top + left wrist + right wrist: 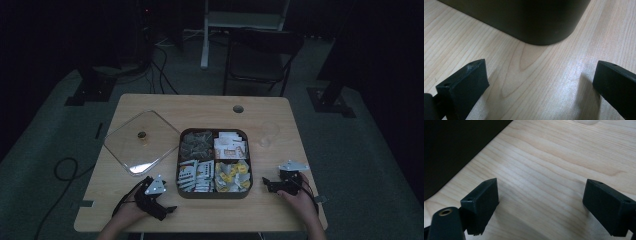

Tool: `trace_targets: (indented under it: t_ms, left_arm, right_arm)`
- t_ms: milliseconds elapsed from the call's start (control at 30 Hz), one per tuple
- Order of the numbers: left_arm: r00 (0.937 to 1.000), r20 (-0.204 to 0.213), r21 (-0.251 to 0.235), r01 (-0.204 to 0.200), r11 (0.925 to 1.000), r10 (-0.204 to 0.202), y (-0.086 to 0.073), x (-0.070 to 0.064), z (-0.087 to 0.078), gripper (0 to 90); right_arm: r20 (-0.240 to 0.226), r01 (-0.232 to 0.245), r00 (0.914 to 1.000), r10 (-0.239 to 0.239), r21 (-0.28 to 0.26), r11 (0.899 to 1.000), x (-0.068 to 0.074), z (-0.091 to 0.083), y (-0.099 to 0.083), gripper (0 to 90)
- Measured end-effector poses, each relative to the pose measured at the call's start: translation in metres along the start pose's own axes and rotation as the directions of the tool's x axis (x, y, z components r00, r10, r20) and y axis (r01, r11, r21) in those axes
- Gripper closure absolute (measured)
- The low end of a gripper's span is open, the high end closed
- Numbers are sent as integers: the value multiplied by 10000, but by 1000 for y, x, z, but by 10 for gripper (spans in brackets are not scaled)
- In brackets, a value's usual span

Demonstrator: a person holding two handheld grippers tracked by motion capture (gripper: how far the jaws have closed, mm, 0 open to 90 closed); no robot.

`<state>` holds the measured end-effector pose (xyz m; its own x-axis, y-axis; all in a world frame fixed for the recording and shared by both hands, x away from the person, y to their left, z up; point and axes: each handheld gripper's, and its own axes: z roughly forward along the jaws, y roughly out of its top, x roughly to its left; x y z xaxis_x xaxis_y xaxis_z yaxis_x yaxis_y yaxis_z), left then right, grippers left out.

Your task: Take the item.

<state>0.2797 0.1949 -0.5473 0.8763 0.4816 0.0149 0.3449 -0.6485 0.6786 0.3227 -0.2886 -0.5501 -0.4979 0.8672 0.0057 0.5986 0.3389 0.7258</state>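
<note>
Dark four-part box point(214, 189) of packets is sitting mid-bench point(200, 105), lid point(142, 142) lying to its left. Left tool point(540, 82) and right tool point(540, 207) are resting beside it, jaws spread, gripping nothing. Packet labels are too dim to read.

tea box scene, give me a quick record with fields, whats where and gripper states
box: dark four-compartment box at table middle, lid off
contents: sachets and packets in every compartment, yellow ones near right
lid: clear lid flat on table, left of box
glass: clear glass right of box
left gripper: open, empty, by box's near left corner
right gripper: open, empty, right of box
table: light wood
</note>
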Motion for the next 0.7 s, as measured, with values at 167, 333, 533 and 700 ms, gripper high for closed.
trace_targets:
  t_ms: [167, 333, 533, 700]
  left_arm:
    - [10000, 0, 7, 0, 10000, 0, 0, 0, 0, 3]
    - [10000, 2, 7, 2, 10000, -2, 0, 0, 0, 4]
    - [10000, 1, 7, -1, 10000, 1, 0, 0, 0, 4]
    - [10000, 0, 5, 1, 10000, -1, 0, 0, 0, 4]
  right_arm:
    - [-18, -292, 9996, 292, 8, 9996, 3, -2, -1, 123]
    - [-459, -449, 9979, 453, 100, 9989, 8, -6, 1, 124]
    - [-632, -446, 9971, 434, -173, 9989, 12, -15, 10, 125]
    - [-824, -378, 9961, 315, -760, 9964, 16, -23, 22, 135]
